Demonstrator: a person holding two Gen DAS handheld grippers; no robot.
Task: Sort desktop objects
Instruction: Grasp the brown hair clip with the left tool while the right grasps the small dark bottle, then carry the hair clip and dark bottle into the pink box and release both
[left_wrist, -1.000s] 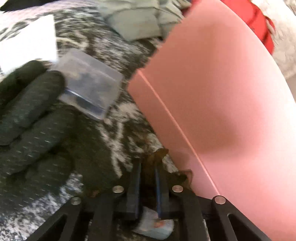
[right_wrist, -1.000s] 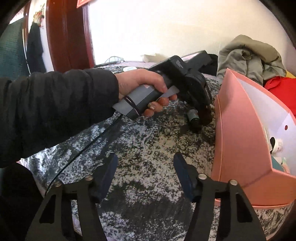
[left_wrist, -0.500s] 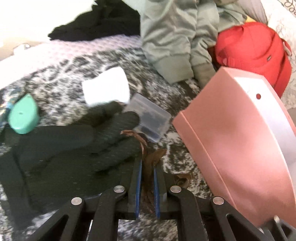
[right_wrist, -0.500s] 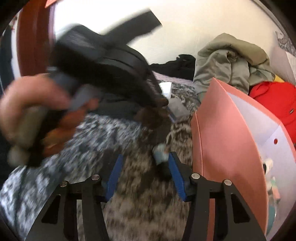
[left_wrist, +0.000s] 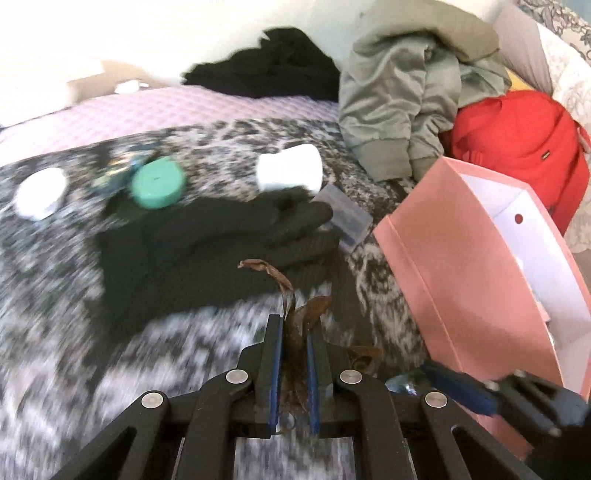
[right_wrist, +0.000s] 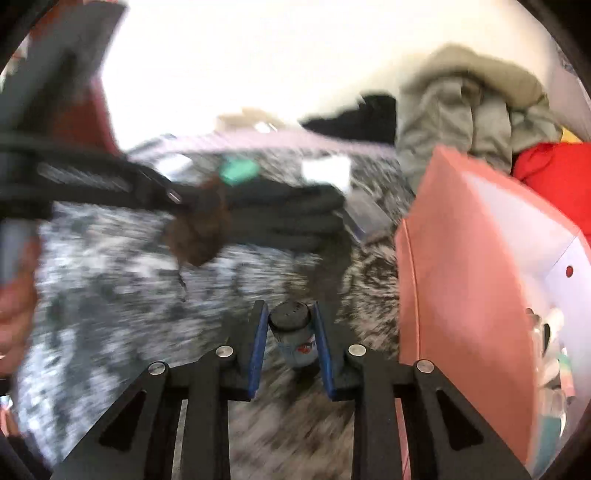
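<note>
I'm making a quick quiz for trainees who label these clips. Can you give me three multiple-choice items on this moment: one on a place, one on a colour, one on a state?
1. Where does the pink box stand relative to the black glove in the left wrist view?
A. to its left
B. to its right
C. on top of it

2. What colour is the round lid behind the glove?
A. green
B. yellow
C. orange

3. What is between the jaws of the right tool?
A. nothing
B. a folded white paper
C. a small bottle with a dark cap

Key: 1 B, the box fills the right side while the glove lies mid-left. 2 A, the lid is plainly green. 3 C, the small bottle sits between the closing blue pads. The left tool is shut on a brown scrap.
</note>
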